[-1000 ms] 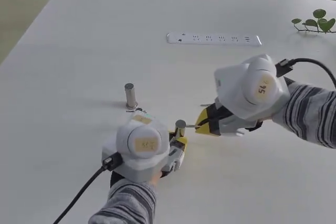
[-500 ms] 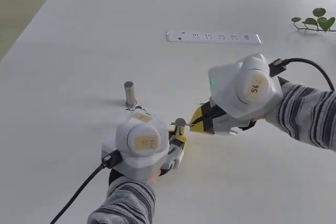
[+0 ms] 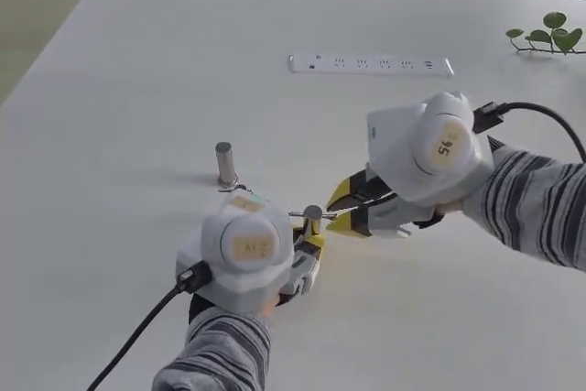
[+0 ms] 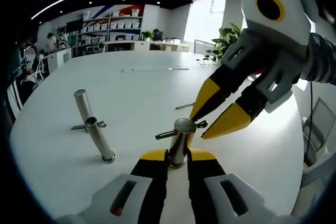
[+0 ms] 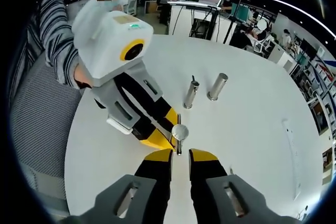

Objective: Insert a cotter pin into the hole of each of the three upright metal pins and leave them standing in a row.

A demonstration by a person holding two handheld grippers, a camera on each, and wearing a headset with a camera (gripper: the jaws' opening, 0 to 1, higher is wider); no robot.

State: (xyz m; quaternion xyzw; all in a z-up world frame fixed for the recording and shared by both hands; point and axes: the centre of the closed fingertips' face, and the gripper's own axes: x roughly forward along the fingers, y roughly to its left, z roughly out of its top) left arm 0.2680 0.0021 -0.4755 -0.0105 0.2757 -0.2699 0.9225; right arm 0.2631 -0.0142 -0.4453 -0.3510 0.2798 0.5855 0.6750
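Blocking part of the head view, the white housing of the left gripper [image 3: 311,246] covers the lower shank of the metal pin [image 3: 313,214] it clamps, so only the pin's round cap is plain there. In the left gripper view both jaws press against that pin's lower half, and whether its foot touches the table [image 3: 137,89] cannot be told. The pin stands with its long axis upright, out on the white table between the two grippers. A cotter pin [image 4: 176,132] runs crosswise through the hole just under the cap. It lies roughly level, with its looped end toward the right gripper [image 3: 337,210] and its straight legs sticking out the other side. The right gripper's yellow-tipped jaws are spread apart, one on each side of the loop; whether either tip touches it is too fine to make out. Off to the side, a second pin [image 4: 100,140] carries a fitted cotter pin [image 4: 86,126] near its top, just beside a third pin [image 4: 80,106]. A loose cotter pin [image 4: 184,106] lies flat farther back.
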